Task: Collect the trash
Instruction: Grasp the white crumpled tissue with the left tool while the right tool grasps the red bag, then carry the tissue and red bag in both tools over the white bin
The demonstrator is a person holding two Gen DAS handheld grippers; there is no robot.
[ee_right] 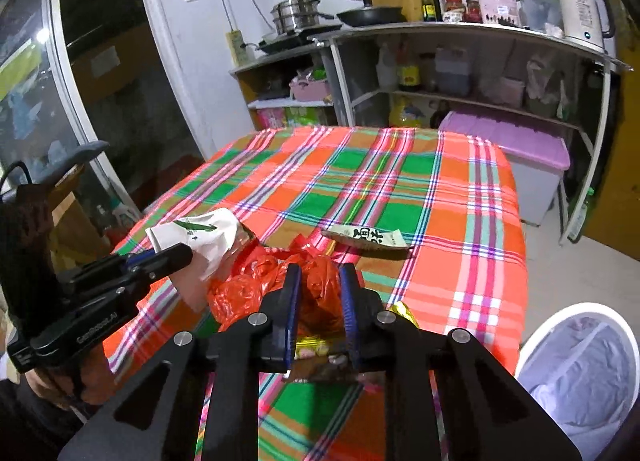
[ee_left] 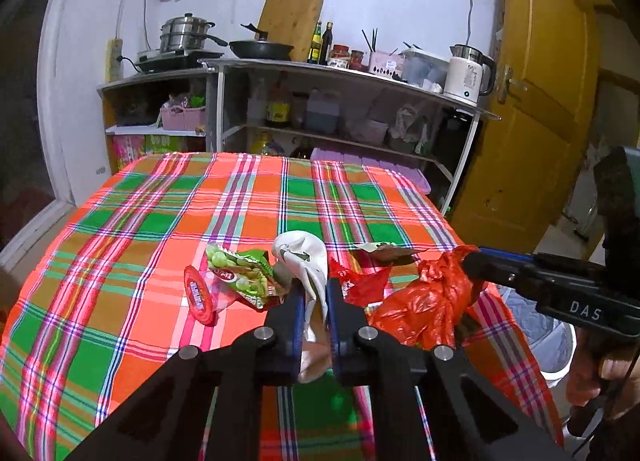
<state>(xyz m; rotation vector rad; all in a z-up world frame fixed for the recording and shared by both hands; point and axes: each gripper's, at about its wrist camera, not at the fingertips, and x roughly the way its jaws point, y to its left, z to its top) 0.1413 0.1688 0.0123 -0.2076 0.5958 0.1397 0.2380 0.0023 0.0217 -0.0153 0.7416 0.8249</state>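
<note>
My left gripper point(ee_left: 314, 289) is shut on a crumpled white wrapper with green print point(ee_left: 300, 257), held just above the plaid tablecloth point(ee_left: 160, 221). In the right wrist view the same wrapper point(ee_right: 200, 233) sticks out of the left gripper point(ee_right: 180, 253). My right gripper point(ee_right: 320, 273) is shut on a crumpled red plastic bag point(ee_right: 248, 289); the left wrist view shows that bag point(ee_left: 432, 301) bunched at the right gripper's tip point(ee_left: 472, 261). A green snack packet point(ee_left: 240, 277), a red round lid point(ee_left: 199, 295) and a brown wrapper point(ee_left: 388, 251) lie on the cloth.
A white bin with a pale liner point(ee_right: 580, 365) stands on the floor off the table's right edge. A beige printed wrapper point(ee_right: 368, 239) lies mid-table and a gold wrapper point(ee_right: 404, 309) sits by my right fingers. Kitchen shelves point(ee_right: 460, 37) line the far wall.
</note>
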